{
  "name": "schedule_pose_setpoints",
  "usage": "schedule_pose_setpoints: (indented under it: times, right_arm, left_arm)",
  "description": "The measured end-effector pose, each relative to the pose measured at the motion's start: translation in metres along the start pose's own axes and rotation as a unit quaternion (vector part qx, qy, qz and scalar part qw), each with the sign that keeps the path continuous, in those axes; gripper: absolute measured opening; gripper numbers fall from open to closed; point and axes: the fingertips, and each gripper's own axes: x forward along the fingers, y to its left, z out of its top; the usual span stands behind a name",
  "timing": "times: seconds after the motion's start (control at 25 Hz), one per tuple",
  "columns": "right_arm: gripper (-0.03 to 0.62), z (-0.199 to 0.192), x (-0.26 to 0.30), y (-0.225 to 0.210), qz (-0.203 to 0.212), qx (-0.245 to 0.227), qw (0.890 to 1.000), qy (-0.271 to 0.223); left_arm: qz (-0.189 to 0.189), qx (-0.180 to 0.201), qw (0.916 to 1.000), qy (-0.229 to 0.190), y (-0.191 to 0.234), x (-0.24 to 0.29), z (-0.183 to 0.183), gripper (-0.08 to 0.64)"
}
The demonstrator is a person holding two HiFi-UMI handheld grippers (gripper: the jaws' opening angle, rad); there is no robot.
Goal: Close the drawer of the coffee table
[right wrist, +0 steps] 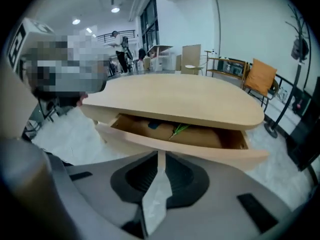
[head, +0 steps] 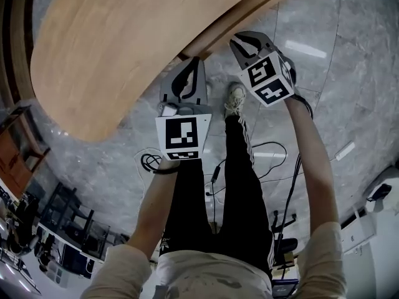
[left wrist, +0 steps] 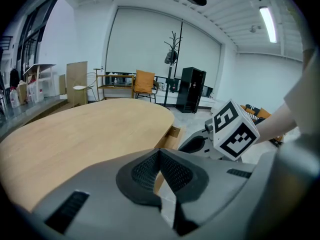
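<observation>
The pale wooden drawer [right wrist: 190, 149] of the oval, light-wood coffee table [head: 106, 48] stood pulled out from under the top, its long front facing the person. Inside lay a dark blue flat thing [right wrist: 152, 125] and a thin green sprig [right wrist: 179, 129] (what either was could not be made out). The right gripper [right wrist: 159, 159], grey with a black-and-white marker cube, pointed down at the drawer's front from just beside it. Its jaws stood a narrow slit apart with nothing between them, and whether they touched the wood could not be told. The left gripper [head: 196, 61] hung next to it, at the table's rounded edge, its black ribbed pads [left wrist: 145, 171] meeting at the tips with nothing held. Below both, on the grey marbled floor [head: 349, 92], stood the person's white sneaker [head: 235, 98], and a coiled black cable [head: 151, 162] lay nearby.
</observation>
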Motion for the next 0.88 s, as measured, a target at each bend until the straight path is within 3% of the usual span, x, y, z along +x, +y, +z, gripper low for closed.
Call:
schedule_pose_setpoints:
  times: [0.08,0.2,0.48,0.88]
  right_arm:
    - [0.040,-0.002,0.001,-0.004,-0.015,-0.015,1.000,-0.003]
    - [0.008,-0.002,0.001,-0.012,-0.036,0.001,0.999,-0.022]
    - [0.008,0.002,-0.001,-0.010,-0.059,0.004,0.996,-0.063]
    - [0.006,0.006,-0.005,-0.008,-0.060,0.066,0.988,-0.124]
  left_arm:
    - [0.005,-0.004,1.0000,0.000,-0.002,0.000,-0.001,0.009]
    - [0.008,-0.006,0.9999,-0.002,-0.005,0.001,0.000,0.009]
    - [0.018,-0.015,0.9997,-0.005,-0.005,0.001,-0.005,0.009]
    - [0.017,-0.033,0.9993,-0.004,-0.004,0.001,-0.009,0.009]
